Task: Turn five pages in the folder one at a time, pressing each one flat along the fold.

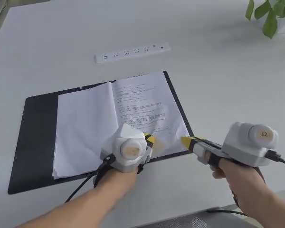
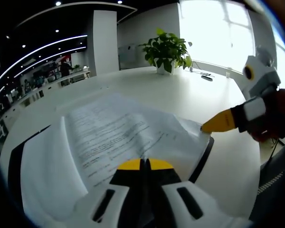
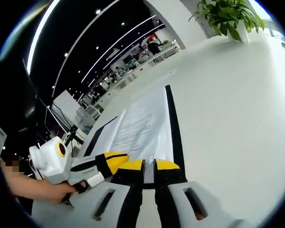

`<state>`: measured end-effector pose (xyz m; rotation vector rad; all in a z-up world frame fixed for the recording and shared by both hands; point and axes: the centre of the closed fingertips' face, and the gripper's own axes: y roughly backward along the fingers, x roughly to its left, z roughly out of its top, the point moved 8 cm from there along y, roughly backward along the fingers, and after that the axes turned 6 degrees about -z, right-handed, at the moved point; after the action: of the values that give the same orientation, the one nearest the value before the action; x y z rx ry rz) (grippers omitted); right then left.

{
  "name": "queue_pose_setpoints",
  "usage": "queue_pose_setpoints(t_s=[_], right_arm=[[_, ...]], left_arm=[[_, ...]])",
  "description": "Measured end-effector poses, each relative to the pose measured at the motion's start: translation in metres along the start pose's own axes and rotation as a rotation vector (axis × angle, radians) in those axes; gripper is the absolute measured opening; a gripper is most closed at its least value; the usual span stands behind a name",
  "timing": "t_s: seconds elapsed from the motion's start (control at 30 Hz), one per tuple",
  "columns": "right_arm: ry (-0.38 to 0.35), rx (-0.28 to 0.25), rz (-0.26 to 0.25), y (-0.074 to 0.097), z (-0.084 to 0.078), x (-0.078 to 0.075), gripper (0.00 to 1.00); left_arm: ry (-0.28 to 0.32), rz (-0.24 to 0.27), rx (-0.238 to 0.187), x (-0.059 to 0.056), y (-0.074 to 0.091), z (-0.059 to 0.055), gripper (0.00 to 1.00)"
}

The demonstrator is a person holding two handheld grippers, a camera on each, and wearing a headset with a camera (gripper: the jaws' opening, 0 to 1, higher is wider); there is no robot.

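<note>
A black folder (image 1: pixel 38 142) lies open on the white table, with a blank sheet (image 1: pixel 85 128) on its left and a printed page (image 1: pixel 142 104) on its right. My left gripper (image 1: pixel 150 139) is shut, and its yellow tips (image 2: pixel 143 164) rest on the lower part of the printed page (image 2: pixel 118 133). My right gripper (image 1: pixel 184 140) is at that page's lower right corner and is shut on it (image 3: pixel 149 165). The corner is lifted and wrinkled where the right gripper (image 2: pixel 206 127) holds it. In the right gripper view the left gripper (image 3: pixel 111 159) lies just left of my jaws.
A white power strip (image 1: pixel 132 52) lies on the table behind the folder. A potted plant (image 1: pixel 270 14) stands at the far right corner. The folder's black edge (image 3: pixel 173 123) runs beside the page. A cable trails from each gripper towards me.
</note>
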<state>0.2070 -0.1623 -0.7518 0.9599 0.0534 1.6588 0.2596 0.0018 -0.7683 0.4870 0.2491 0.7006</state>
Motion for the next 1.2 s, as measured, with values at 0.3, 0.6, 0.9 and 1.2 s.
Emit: queue_pose_setpoints(t_s=[0.3, 0.6, 0.9, 1.2], right_arm=[[-0.068, 0.008, 0.013, 0.001, -0.001, -0.001, 0.0], [-0.044, 0.01, 0.024, 0.005, 0.005, 0.008, 0.0], [-0.002, -0.011, 0.077, 0.012, 0.012, 0.028, 0.0], [0.036, -0.03, 0.146, 0.019, 0.02, 0.057, 0.0]], left_arm=[[0.006, 0.002, 0.003, 0.0, 0.0, 0.001, 0.02], [0.009, -0.02, 0.02, -0.002, 0.003, 0.003, 0.08], [0.021, 0.004, 0.017, 0.008, 0.031, 0.007, 0.09], [0.025, 0.016, -0.032, 0.017, 0.064, 0.016, 0.12]])
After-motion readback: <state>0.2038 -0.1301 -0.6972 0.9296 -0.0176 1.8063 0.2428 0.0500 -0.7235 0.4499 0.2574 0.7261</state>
